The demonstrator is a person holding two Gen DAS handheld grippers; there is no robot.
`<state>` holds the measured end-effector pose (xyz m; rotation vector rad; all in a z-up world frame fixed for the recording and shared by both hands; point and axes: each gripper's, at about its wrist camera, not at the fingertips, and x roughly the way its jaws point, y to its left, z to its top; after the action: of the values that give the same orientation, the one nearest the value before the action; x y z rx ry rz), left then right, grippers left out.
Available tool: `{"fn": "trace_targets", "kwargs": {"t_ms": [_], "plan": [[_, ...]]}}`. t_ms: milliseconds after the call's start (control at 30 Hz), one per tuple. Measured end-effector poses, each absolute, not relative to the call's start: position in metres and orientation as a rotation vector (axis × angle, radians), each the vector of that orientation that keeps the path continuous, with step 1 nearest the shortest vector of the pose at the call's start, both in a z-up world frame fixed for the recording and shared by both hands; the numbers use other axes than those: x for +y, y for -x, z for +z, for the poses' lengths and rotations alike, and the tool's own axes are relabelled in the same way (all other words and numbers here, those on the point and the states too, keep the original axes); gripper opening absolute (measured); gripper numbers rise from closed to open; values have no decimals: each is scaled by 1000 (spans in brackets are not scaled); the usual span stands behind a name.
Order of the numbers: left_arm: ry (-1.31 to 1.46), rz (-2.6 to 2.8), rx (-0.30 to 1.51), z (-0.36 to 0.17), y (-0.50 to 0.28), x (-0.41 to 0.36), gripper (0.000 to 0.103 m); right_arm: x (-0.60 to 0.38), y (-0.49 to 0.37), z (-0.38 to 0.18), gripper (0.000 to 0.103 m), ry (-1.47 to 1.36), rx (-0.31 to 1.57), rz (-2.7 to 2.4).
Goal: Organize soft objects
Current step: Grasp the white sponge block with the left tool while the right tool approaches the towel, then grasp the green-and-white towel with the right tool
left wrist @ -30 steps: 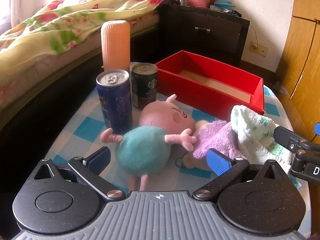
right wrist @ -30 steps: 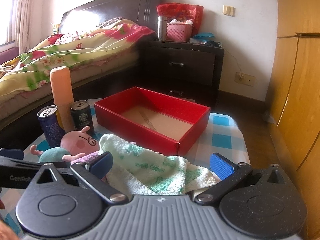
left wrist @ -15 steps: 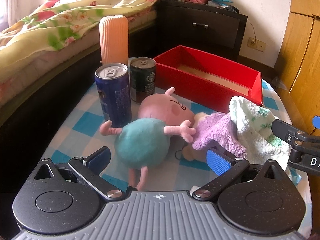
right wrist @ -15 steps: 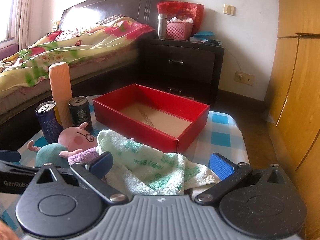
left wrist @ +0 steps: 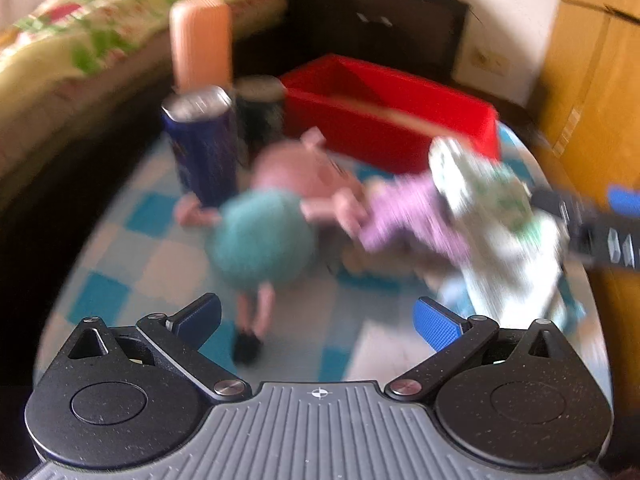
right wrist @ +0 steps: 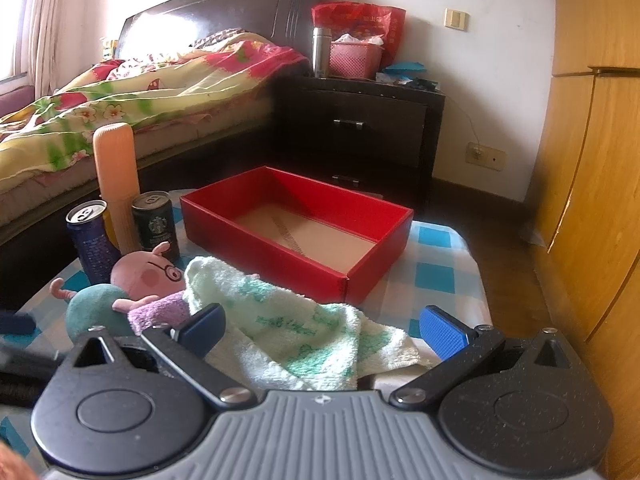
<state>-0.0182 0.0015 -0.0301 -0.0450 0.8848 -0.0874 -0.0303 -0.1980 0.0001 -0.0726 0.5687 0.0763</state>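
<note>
Table (right wrist: 436, 276): checked cloth; every item sits on it.
Box (right wrist: 376, 268): red, nothing inside, at 12 o'clock of the soft pile; seemingly where the soft things go.
Towel (right wrist: 288, 320): white-green, between the right gripper's (right wrist: 322, 330) wide-open jaws, not yet pinched. Risk: a shallow bite lifts one fold and the rest drags.
Pig (right wrist: 132, 292): plush touching the towel at its 9 o'clock, purple cloth (right wrist: 160, 312) over it. Risk: towel tugs both along.
Cans (right wrist: 156, 228): two, with a peach bottle (right wrist: 116, 184) just beside, at 11 o'clock of the pig. Risk: a swept plush topples them.
Left gripper (left wrist: 316, 320): wide open, holding nothing, view blurred; pig at its 12 o'clock. Risk: grippers collide, being close.
</note>
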Motion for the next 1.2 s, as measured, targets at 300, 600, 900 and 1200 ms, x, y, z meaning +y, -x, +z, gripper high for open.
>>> {"fn": "trace_targets", "kwargs": {"t_ms": [300,600,900,1200], "plan": [[-63,-188,967,-57,35,-28,97,-202,32,-1,85,80,600,100],[-149,-220,1086,-81,26,-45,80,-207,31,-5,85,91,634,105],[-81,-221,1041,-71,32,-27,58,-218,27,-7,85,82,661,85],[1,-176,919,-34,23,0,58,-202,20,-17,85,174,683,175]]}}
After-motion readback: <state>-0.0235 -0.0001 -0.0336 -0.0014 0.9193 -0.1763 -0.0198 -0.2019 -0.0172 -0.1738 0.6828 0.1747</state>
